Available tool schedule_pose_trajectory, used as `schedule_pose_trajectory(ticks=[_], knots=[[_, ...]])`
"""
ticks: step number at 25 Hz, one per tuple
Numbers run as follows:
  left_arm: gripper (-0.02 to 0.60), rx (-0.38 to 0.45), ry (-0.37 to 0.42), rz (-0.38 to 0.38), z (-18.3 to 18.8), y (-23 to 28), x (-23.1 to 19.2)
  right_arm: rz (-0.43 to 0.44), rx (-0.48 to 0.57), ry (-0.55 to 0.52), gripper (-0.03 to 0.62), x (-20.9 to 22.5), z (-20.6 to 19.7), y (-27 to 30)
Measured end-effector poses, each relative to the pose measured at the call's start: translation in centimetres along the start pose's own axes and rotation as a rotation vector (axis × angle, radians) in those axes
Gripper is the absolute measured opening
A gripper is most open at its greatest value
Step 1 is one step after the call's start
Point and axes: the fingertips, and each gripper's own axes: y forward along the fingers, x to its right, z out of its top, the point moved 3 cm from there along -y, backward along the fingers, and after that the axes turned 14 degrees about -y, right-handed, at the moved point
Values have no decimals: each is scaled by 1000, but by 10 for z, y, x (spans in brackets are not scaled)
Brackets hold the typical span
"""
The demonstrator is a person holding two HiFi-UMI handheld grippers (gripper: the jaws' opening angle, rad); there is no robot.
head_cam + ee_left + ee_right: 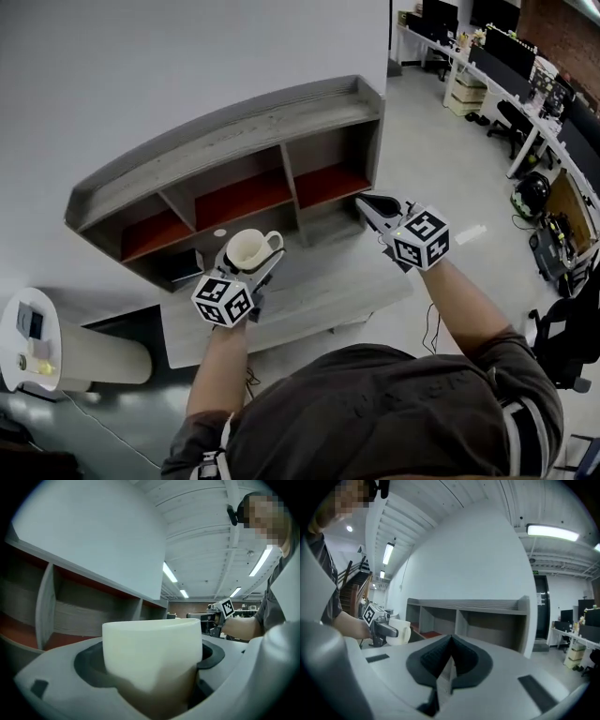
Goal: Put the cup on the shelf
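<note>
Fingers [89,665] of the left gripper [251,262] clasped the cup [249,246] upright, in front of the shelf [234,141]; the right gripper [373,208] was closed, empty. Holding it level while sliding it in squarely seemed wisest.

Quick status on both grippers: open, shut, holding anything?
Left hand-held gripper: closed on the cup.
Right hand-held gripper: closed, nothing between its jaws.
</note>
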Motion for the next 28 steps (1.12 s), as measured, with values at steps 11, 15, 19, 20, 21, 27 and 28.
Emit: schedule_pose_trajectory(ticks=[11, 15, 19, 20, 21, 27, 28], knots=[[434, 71, 3, 212, 43, -94, -120, 206, 56, -20, -8, -81, 42, 142], [434, 83, 28, 294, 58, -125, -159, 267, 64, -24, -9, -110, 50, 176], [434, 100, 38, 365, 70, -150, -194, 316, 72, -30, -8, -133, 57, 204], [434, 102, 43, 381, 73, -155, -202, 327, 74, -33, -8, -138, 59, 210], [434, 103, 48, 396, 76, -159, -209, 337, 77, -36, -9, -143, 61, 215], [434, 129, 61, 451, 96, -172, -245, 380, 96, -49, -9, -163, 74, 249], [434, 132, 62, 458, 98, -172, -251, 385, 101, -51, -9, -164, 77, 254]])
